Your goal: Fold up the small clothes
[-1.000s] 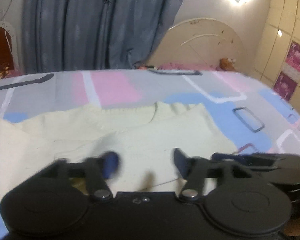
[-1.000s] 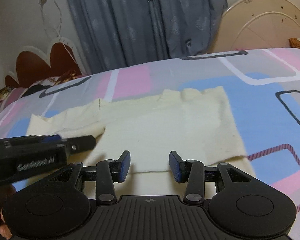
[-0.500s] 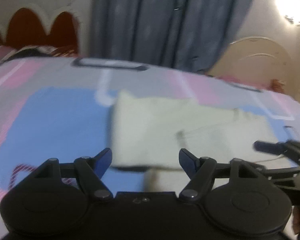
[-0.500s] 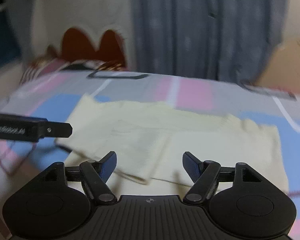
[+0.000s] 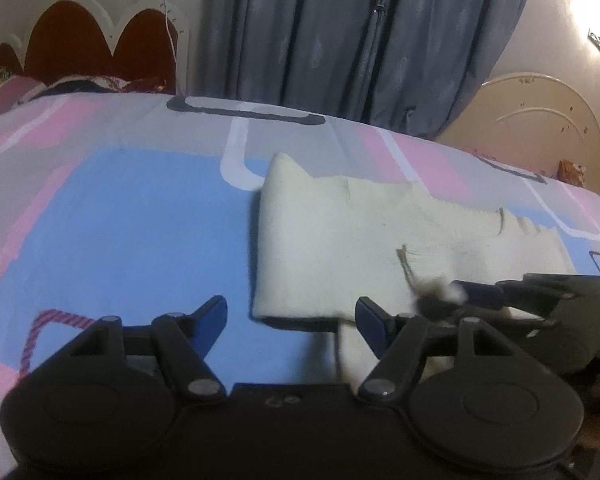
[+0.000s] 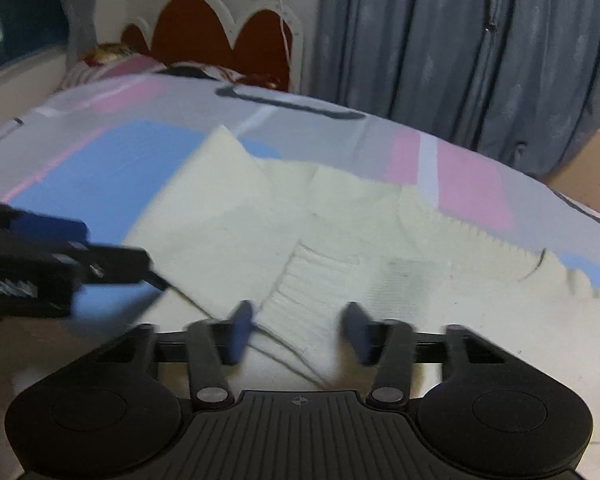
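Note:
A cream knit garment (image 5: pixel 332 248) lies partly folded on the patterned bed sheet (image 5: pixel 132 220). My left gripper (image 5: pixel 290 314) is open just above the garment's near left corner, pads clear of the cloth. My right gripper (image 6: pixel 298 328) hangs low over the garment (image 6: pixel 228 216). Its jaws are closing, with a ribbed fold of the knit between them and a gap still showing on both sides. Its fingers (image 5: pixel 484 291) reach in from the right of the left wrist view. The left gripper's fingers (image 6: pixel 112 260) enter the right wrist view from the left.
The sheet (image 6: pixel 100 168) spreads wide to the left of the garment. A red and white headboard (image 5: pixel 100 48) with pillows (image 5: pixel 80 82) stands at the far left, grey curtains (image 5: pixel 340 40) behind, and a cream headboard (image 5: pixel 540 120) at the far right.
Both grippers have swung left across the garment. The left one now sits at its left corner. The right jaws widened, then narrowed around the ribbed fold.

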The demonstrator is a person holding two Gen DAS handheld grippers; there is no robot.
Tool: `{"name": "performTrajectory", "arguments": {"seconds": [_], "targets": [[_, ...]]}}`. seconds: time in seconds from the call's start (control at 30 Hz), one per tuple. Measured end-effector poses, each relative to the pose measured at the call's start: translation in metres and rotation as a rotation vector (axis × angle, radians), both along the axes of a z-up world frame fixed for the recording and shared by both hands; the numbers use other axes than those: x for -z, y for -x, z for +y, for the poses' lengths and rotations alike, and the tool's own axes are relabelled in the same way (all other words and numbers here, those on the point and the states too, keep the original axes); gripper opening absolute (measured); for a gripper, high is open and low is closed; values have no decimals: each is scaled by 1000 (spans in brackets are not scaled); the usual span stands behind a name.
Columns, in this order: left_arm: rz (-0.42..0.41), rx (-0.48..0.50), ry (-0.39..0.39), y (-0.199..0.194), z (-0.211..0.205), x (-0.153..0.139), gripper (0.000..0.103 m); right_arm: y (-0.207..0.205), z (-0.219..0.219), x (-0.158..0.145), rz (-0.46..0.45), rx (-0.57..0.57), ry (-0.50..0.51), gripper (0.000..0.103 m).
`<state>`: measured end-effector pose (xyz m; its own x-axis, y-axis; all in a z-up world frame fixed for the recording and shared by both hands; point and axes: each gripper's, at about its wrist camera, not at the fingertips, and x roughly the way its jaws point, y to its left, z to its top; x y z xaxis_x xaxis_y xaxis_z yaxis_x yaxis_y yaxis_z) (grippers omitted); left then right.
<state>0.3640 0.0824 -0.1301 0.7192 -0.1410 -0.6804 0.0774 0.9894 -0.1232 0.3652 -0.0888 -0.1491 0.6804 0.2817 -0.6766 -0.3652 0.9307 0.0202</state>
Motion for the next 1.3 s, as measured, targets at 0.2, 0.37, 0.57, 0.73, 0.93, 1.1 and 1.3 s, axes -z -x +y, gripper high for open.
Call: {"name": "performTrajectory", "arguments": {"seconds": [0.2, 0.37, 0.57, 0.73, 0.93, 1.1, 1.3], "targets": [[-9, 59, -47, 1, -16, 9, 69, 0, -48, -18, -12, 140, -97, 5], [-25, 103, -107, -1, -38, 19, 69, 4, -110, -46, -89, 285, -143, 4], [-65, 104, -197, -6, -58, 24, 67, 5, -174, -45, -79, 435, -149, 4], [-71, 64, -186, -8, -60, 27, 64, 7, -202, -27, 3, 475, -163, 4], [-70, 11, -102, -13, -50, 26, 20, 14, -215, -10, 16, 544, -130, 5], [-79, 12, -93, -7, -50, 27, 13, 14, -221, -4, 44, 522, -106, 5], [-57, 37, -91, -2, -48, 20, 30, 21, -224, -4, 37, 560, -49, 5]]}}
